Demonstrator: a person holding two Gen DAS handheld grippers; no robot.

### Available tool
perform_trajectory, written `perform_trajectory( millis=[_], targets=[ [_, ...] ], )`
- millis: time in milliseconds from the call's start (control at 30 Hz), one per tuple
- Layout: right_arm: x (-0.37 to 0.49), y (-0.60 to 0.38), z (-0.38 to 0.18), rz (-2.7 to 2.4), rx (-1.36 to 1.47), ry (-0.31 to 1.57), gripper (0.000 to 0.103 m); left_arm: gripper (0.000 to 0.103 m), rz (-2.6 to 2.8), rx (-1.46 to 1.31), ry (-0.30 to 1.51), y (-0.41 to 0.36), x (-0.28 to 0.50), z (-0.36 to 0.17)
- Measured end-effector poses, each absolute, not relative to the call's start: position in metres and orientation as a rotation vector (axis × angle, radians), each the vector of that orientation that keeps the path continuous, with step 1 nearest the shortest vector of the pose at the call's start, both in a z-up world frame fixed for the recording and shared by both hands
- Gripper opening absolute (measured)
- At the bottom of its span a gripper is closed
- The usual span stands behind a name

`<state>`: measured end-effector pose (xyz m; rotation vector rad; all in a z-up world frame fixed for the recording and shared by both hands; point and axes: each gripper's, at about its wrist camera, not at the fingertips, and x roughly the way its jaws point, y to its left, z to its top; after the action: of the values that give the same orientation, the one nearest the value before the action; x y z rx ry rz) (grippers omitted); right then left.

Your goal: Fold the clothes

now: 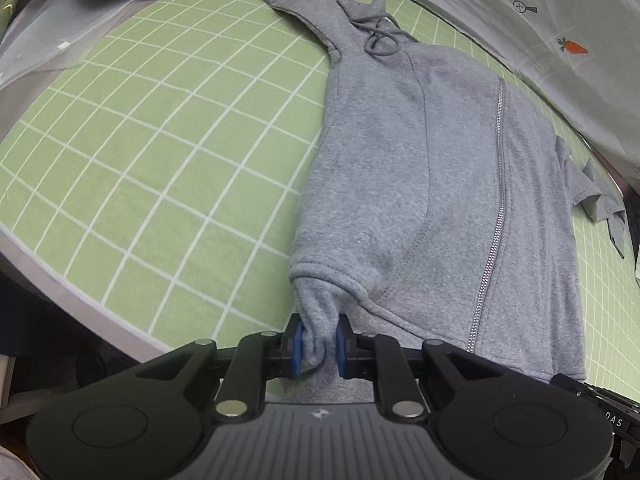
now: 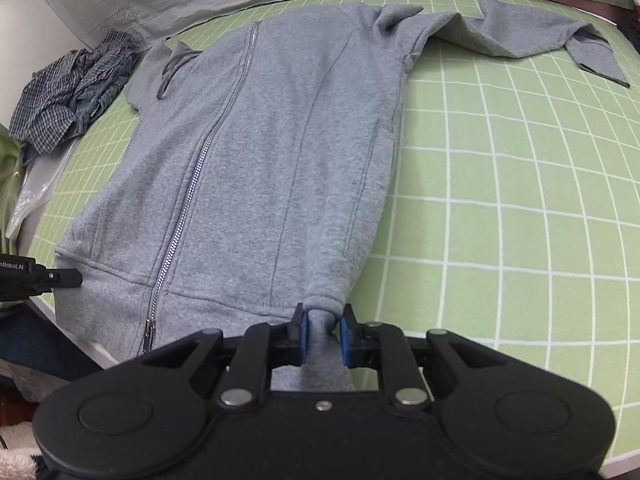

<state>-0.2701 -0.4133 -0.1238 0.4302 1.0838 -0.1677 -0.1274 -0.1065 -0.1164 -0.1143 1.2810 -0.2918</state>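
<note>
Garment: a grey fleece zip-front hoodie lies front-up and mostly flat on a light green mat with a white grid; its surface is soft, heathered and slightly fuzzy, with stitched seams curving toward a ribbed hem.
Zipper: a silver metal zipper runs the length of the front, closed, its pull near the hem.
Left gripper: the blue-padded fingers are pinched onto a bunched corner of the hem, fabric squeezed narrow between them.
Right gripper: likewise clamped on the opposite hem corner, the cloth gathered into a tight wad between the blue pads.
Left wrist view only: the hood with a looped grey drawstring, and a carrot print on the pale sheet beyond the mat.
Right wrist view only: one sleeve stretched out sideways across the mat, and the black tip of the other tool at the left edge.
Clutter: a crumpled checked shirt on denim sits at the mat's far corner, apart from the hoodie.
</note>
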Motion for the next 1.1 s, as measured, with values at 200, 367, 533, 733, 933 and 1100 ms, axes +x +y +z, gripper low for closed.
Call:
perform_trajectory(
  millis=[200, 367, 533, 733, 933, 1100],
  targets=[
    [-0.272, -0.414, -0.124, -0.235, 0.422, 1.096, 0.042, 0.054, -0.260, -0.077, 1.261, -0.110, -0.118, -0.107],
    [-0.276, -0.423, -0.110, -0.327, 0.434, 1.050, 0.062, 0.076, -0.316, -0.081, 1.205, -0.126, -0.094, -0.094],
    [-0.283, -0.434, -0.093, -0.414, 0.458, 0.990, 0.093, 0.084, -0.398, 0.007, 1.193, -0.166, -0.081, -0.091],
    [-0.291, -0.452, -0.086, -0.471, 0.388, 0.963, 0.103, 0.087, -0.436, 0.010, 1.168, -0.213, -0.077, -0.084],
    [-0.293, -0.521, -0.085, -0.558, 0.445, 0.884, 0.103, 0.093, -0.419, -0.010, 1.128, -0.271, -0.061, -0.073],
    [-0.281, -0.591, -0.092, -0.645, 0.555, 0.809, 0.103, 0.094, -0.394, 0.006, 1.129, -0.311, -0.034, -0.072]
  ],
)
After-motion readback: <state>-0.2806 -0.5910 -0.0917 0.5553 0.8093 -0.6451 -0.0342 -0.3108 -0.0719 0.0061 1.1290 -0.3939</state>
